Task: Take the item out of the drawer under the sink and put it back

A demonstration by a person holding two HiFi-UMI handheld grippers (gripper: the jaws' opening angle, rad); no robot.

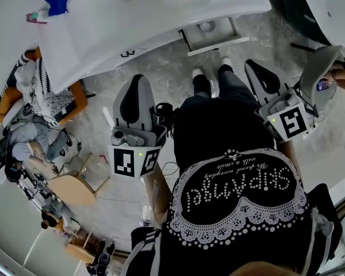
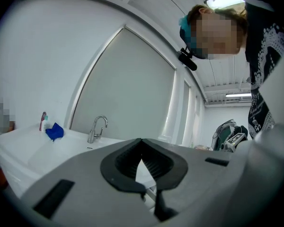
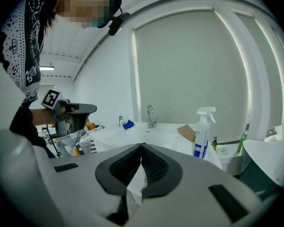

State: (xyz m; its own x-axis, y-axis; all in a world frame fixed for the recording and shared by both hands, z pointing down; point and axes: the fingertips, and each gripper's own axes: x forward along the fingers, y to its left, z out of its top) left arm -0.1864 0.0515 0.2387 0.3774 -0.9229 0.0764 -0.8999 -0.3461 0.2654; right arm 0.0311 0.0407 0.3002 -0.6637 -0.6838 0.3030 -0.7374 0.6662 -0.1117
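White fills most of what we see. The sink (image 1: 161,7) counter stands ahead of both grippers, and under it the drawer (image 1: 218,46) is open, beyond the tips and between the two. In it lies a small round pale item (image 1: 207,26), well apart from either gripper; we cannot make out what it is.

We hold the left gripper (image 2: 141,142) with its jaws closed tip to tip and nothing gripped. Only pale background shows through the slit below the tips. Ahead of it and to its left, the tap (image 2: 97,128) and a blue cloth (image 2: 54,132) stand on the counter.

The right gripper (image 3: 142,145) also has its jaws pressed together at the tips. A pale, creased-looking strip shows in the gap beneath them, and we cannot tell whether it is a thing or only background. Ahead of this gripper and to its right stands a spray bottle (image 3: 202,134) with a blue label. Off to its left, the left gripper hangs in the air at about the same height.
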